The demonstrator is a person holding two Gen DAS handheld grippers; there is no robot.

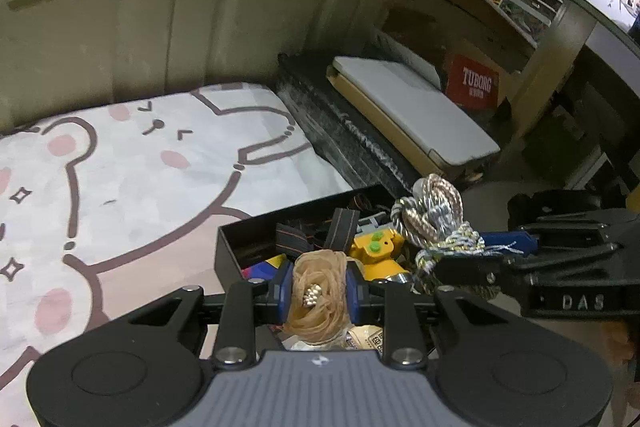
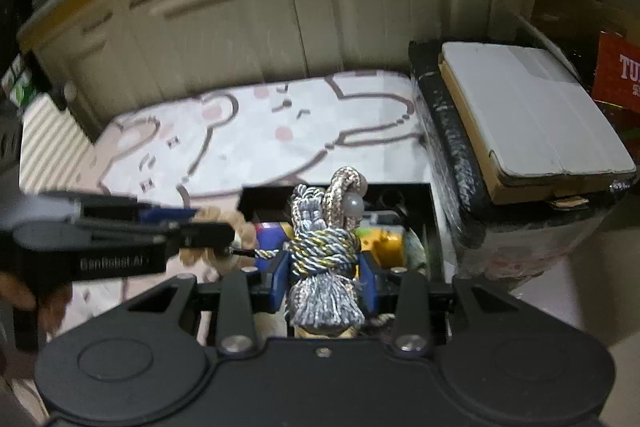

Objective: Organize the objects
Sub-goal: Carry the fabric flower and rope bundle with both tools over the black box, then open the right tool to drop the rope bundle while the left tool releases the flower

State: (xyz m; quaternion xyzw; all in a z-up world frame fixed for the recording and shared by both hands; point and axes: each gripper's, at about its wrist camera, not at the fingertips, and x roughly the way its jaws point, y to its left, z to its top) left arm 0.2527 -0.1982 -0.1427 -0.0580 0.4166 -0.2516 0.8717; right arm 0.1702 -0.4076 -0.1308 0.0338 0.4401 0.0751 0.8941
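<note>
Jaws of left gripper pinch a beige mesh flower with a white bead cluster at its centre; jaws of right gripper pinch a knotted cord tassel, grey-silver with gold thread, fringe hanging back toward the camera, loops and a pale bead sticking up ahead of the jaws. Tassel's long axis runs roughly upright, along the fingers. Both held items sit over the open black box, which lies directly ahead of and below both jaws, so either drop is straight down; right gripper looks a bit further over the box. The two grippers are side by side, close. Count: one flower, one tassel, one box. Box contents: a yellow toy with green studs, dark straps, blue bits, not countable. Box rests on a bear-print mat; beyond, cabinet doors; right of jaws, one white tablet case.
</note>
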